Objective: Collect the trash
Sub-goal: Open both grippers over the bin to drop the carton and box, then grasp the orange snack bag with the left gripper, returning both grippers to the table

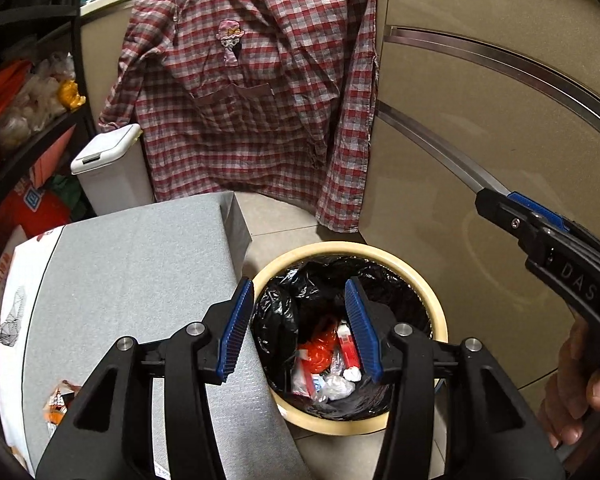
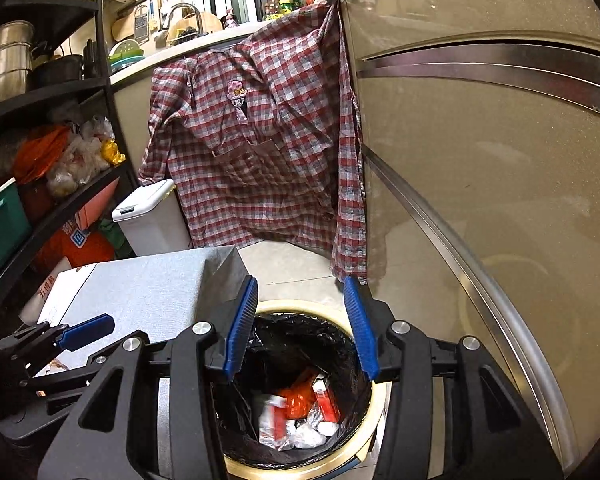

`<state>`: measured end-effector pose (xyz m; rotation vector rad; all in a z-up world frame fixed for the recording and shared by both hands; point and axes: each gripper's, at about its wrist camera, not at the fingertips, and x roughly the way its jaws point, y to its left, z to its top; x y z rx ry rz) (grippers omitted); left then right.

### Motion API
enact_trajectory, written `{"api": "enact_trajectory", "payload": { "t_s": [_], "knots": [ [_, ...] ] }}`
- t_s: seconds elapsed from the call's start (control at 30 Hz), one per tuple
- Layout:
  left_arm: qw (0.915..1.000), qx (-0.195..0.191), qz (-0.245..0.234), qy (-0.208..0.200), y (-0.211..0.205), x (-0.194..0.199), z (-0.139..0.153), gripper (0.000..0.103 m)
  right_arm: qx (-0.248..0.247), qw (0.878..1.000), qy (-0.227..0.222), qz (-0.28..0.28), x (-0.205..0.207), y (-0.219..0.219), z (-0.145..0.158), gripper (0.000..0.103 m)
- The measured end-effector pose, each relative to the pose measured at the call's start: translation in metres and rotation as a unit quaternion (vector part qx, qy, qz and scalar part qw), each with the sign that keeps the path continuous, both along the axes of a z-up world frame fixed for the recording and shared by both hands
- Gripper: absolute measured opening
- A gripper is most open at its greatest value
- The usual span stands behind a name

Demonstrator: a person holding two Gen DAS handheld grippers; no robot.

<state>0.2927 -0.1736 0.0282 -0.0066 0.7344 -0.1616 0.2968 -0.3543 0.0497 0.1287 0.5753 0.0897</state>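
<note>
You stood in a cramped kitchen corner with a pale tiled floor (image 1: 284,216), glossy beige cabinet doors (image 1: 480,120) banded with metal trim on your right, and a black shelf rack (image 2: 52,92) crammed with pots and plastic bags on your left.

Your left hand-held gripper (image 1: 300,332) hung over the trash bin (image 1: 436,312), its ribbed blue pads apart with nothing between them. Your right hand-held gripper (image 2: 304,328) hovered above the same bin (image 2: 364,452), jaws likewise apart and empty. In the left wrist view it showed from the side at the right edge, with your fingers (image 1: 580,400) wrapped round its handle.

The bin was round, with a cream rim and a crinkled black plastic liner (image 1: 284,304). The trash (image 1: 328,364) lay at its bottom: an orange-red bag, a red-and-white carton, crumpled white paper and clear wrap.

Just beside the bin on the left stood a grey table (image 1: 140,280) with a fine textured top and a squared corner. A snack wrapper (image 1: 60,396) lay at its near left edge.

Beyond it sat a white lidded bin (image 1: 108,168) on the floor, and a red-and-grey checked shirt (image 1: 244,112) hung from the countertop edge, wrinkled, with an embroidered patch on the chest.
</note>
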Motion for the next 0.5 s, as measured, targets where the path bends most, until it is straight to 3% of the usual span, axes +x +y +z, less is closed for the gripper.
{"api": "enact_trajectory", "payload": {
  "t_s": [0.23,0.5],
  "knots": [
    [0.9999,0.006,0.005,-0.014,0.016,-0.014,0.011,0.047,-0.001,1.0,-0.006,0.002,-0.001,0.002,0.001,0.046],
    [0.9987,0.01,0.033,-0.038,0.07,-0.044,0.035,0.047,-0.001,0.999,-0.027,0.017,-0.016,0.019,0.011,0.046]
  ]
}}
